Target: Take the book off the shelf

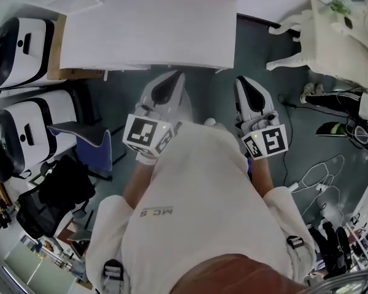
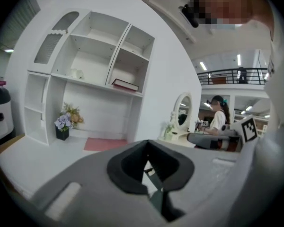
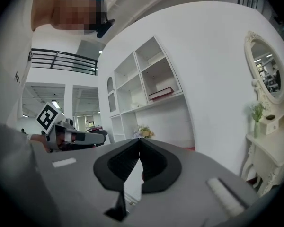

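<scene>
A dark red book (image 2: 125, 84) lies flat in a middle compartment of the white shelf unit (image 2: 87, 48), above the desk; the right gripper view shows the book (image 3: 161, 93) too. Both grippers are held side by side in front of the person's chest, some way short of the desk and far from the book. My left gripper (image 2: 147, 145) is shut and holds nothing. My right gripper (image 3: 139, 143) is also shut and empty. In the head view the left gripper (image 1: 173, 81) and right gripper (image 1: 245, 86) point toward the white desk (image 1: 147, 29).
A small pot of flowers (image 2: 65, 122) and a red mat (image 2: 104, 144) sit on the desk under the shelves. A white vanity table with an oval mirror (image 3: 270, 74) stands to the right. White machines (image 1: 24, 48) and a blue chair (image 1: 92, 146) stand at the left; cables (image 1: 322, 176) lie on the floor.
</scene>
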Tool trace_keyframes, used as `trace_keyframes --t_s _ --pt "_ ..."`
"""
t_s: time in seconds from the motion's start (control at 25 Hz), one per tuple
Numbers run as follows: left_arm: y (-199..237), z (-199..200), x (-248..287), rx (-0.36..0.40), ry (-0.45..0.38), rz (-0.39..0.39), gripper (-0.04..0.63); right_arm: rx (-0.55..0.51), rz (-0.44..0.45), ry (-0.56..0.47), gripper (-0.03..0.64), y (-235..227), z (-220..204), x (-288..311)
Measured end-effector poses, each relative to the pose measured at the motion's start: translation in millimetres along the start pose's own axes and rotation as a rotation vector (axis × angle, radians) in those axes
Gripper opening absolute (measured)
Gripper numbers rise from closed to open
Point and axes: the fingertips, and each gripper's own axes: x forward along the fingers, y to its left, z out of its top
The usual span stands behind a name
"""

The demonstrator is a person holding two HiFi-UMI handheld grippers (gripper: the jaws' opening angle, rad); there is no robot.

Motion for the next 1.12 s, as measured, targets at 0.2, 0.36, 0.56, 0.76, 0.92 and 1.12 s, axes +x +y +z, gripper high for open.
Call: trace_keyframes --t_s 0.2,0.36,0.56,0.76,0.92,1.12 --pt "79.2 58.1 42.4 0.044 -0.013 -0.065 0.0 -0.036 -0.047 -0.035 0.0 -12.9 45.7 99.1" --pt "127.3 88.1 68.9 0.036 0.002 -0.148 0.002 -0.066 -0.091 -0.061 0.0 -18.8 71.2 161.9" --pt "155.7 119.6 100.5 0.024 -0.003 -0.215 0.002 -0.135 -0.102 -0.063 0.009 -33.0 97.1 209.1" --pt "166.4 138.1 127.6 0.007 -0.012 -0.228 0.002 -0.172 -0.091 -0.068 0.02 -53.8 115.8 231.8" --pt "163.9 142.1 143.4 -0.006 -0.015 -0.226 0.002 -0.22 -0.075 -0.079 0.033 -66.9 126.1 237.9" --pt "151.7 158.0 156.5 0.032 -0.026 -0.23 0.002 -0.268 -0.012 -0.118 0.045 -76.6 155.6 239.8"
